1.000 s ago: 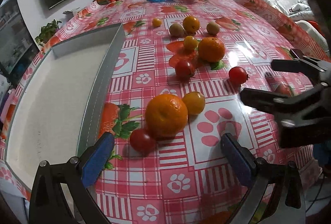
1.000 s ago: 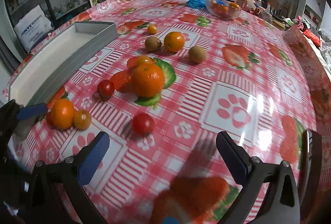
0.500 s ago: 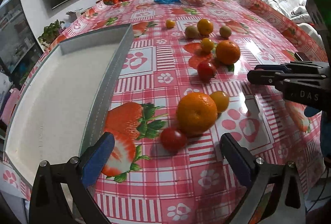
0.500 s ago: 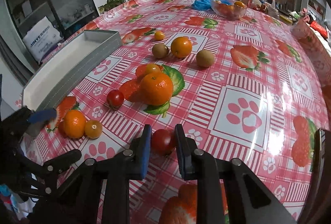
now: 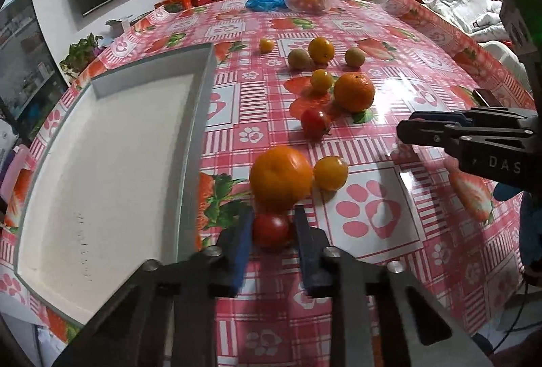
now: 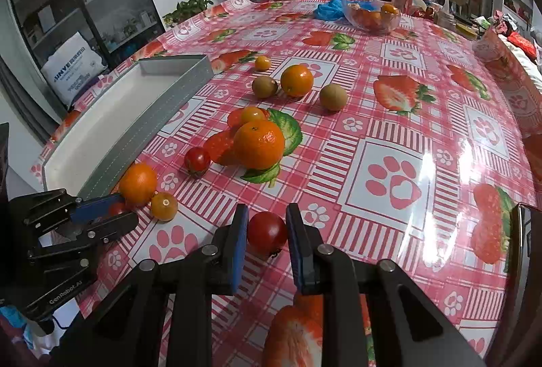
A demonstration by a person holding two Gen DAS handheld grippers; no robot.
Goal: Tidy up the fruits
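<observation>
Left view: my tray [image 5: 111, 163] holds nothing; left gripper [image 5: 272, 233] has its jaws clamped on a round tomato [image 5: 270, 229] on the tabletop [image 5: 372, 265], beside the tray.

Right view: right gripper [image 6: 267, 233] grips another tomato [image 6: 267, 232]; far bowl [image 6: 372, 19] holds fruit.

Dim indoor light; glare on tablecloth [image 6: 440, 163]; fisheye-warped, perhaps soft edges.

A tray [image 5: 101, 163] is set on the table [image 6: 423, 96] at the left. Just right of its wall, 1 tomato [image 5: 271, 229] lies before an orange [image 5: 281, 176], seemingly touching it, with a smaller fruit [image 5: 330, 172] beside it. Further right, another tomato [image 6: 267, 232] lies apart. Behind, more fruit is scattered, and a bowl [image 6: 372, 18] stands farthest back.
</observation>
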